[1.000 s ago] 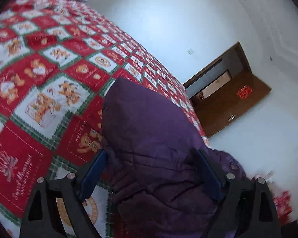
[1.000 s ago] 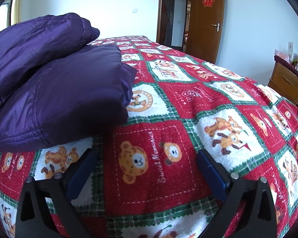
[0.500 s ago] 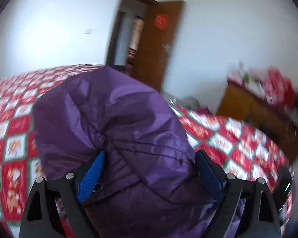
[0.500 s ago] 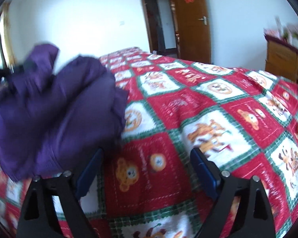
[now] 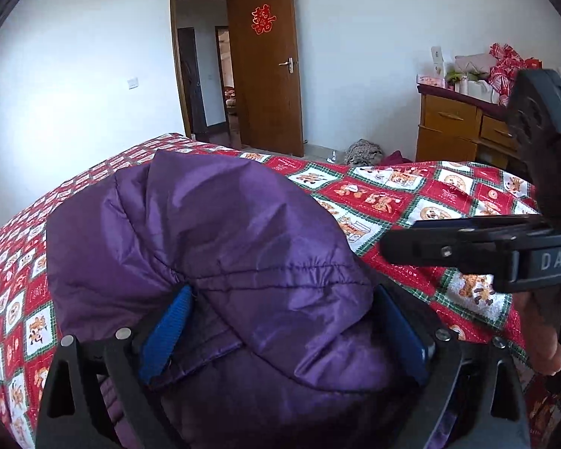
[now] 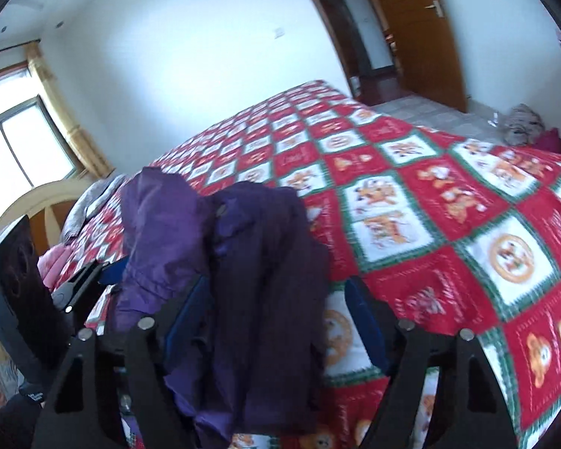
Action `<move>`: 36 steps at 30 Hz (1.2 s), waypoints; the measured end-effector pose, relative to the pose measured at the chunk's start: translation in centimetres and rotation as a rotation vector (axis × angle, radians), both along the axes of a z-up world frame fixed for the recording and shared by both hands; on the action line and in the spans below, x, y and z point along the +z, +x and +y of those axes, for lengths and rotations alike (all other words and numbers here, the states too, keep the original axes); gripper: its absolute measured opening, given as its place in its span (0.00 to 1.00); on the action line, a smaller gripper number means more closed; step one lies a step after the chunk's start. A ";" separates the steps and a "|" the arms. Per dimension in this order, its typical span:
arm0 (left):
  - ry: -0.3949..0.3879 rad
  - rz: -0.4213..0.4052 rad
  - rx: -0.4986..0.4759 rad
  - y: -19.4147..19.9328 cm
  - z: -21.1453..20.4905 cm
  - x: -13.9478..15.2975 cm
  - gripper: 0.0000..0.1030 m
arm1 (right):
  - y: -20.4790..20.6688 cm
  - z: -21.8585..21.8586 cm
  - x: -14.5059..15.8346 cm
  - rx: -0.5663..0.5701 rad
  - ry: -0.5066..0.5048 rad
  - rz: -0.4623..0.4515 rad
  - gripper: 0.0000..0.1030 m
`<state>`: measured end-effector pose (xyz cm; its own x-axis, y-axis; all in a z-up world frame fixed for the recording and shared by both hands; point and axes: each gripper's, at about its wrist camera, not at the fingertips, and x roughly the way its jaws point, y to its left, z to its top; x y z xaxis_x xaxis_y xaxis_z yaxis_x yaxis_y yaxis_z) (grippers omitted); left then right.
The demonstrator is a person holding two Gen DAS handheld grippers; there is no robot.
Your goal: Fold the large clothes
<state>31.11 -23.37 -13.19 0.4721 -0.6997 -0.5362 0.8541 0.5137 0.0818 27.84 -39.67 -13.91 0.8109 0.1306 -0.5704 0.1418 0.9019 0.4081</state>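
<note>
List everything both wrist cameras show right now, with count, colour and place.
puffer jacket: one, purple, bunched between both grippers over the bed
bedspread: one, red, white and green teddy-bear check, covering the bed
door: one, brown, open, far wall
dresser: one, wooden, right wall
floor clothes: small pile, grey and red, past the bed
left hand-held gripper: black, blue pads, opening around the jacket
right hand-held gripper: closing, jacket between its fingers

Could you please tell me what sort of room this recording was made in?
Most likely a home bedroom: a wide bed under a red patchwork bedspread, a wooden dresser against the wall, and a curtained window beside the headboard.
</note>
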 end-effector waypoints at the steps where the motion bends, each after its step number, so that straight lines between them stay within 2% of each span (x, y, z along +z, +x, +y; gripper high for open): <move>1: -0.001 -0.003 0.004 -0.1 0.4 -0.4 0.95 | 0.6 0.4 0.0 0.022 -0.001 0.003 0.76; 6: 0.009 -0.024 0.017 -0.3 0.2 -0.7 0.96 | 1.8 2.1 0.0 0.084 -0.025 0.008 0.76; 12: 0.000 -0.027 0.020 -0.4 -0.2 -0.9 0.96 | 2.4 0.5 -2.1 0.024 0.093 0.043 0.76; 14: 0.018 -0.045 0.025 -0.6 -0.6 -1.1 0.96 | 2.5 0.7 -2.2 0.017 0.067 0.050 0.75; 17: 0.038 -0.077 0.033 -1.1 -1.0 -1.3 0.96 | 3.1 0.4 -2.5 0.026 0.073 0.093 0.68; 19: 0.042 -0.097 0.047 -1.4 -1.0 -1.3 0.96 | 3.7 -0.1 -3.6 0.024 0.090 0.157 0.62; 21: 0.066 -0.151 0.085 -2.1 -1.0 -1.3 0.96 | 4.0 -0.7 -4.7 0.036 0.145 0.179 0.63; 25: -0.009 -0.271 0.162 -4.2 1.3 0.2 0.96 | 4.1 -0.3 -6.4 0.037 0.129 0.191 0.64; 30: -0.094 -0.289 0.209 -4.6 5.1 2.6 0.96 | 4.5 -0.6 -7.0 0.032 0.141 0.197 0.65; 32: -0.132 -0.293 0.272 -3.2 7.1 3.5 0.96 | 4.5 -0.9 -7.1 0.033 0.140 0.195 0.66; 33: -0.150 -0.279 0.314 -2.2 8.1 3.7 0.97 | 4.5 -1.0 -7.3 0.034 0.149 0.193 0.67; 36: -0.230 -0.115 0.504 3.2 11.4 2.7 0.98 | 4.1 -0.9 -7.4 0.033 0.138 0.182 0.67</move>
<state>34.32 -11.97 -10.51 0.8243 -0.4657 -0.3219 0.4912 0.8711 -0.0025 31.94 -40.55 -21.27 0.6901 0.2421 -0.6820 0.1963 0.8445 0.4984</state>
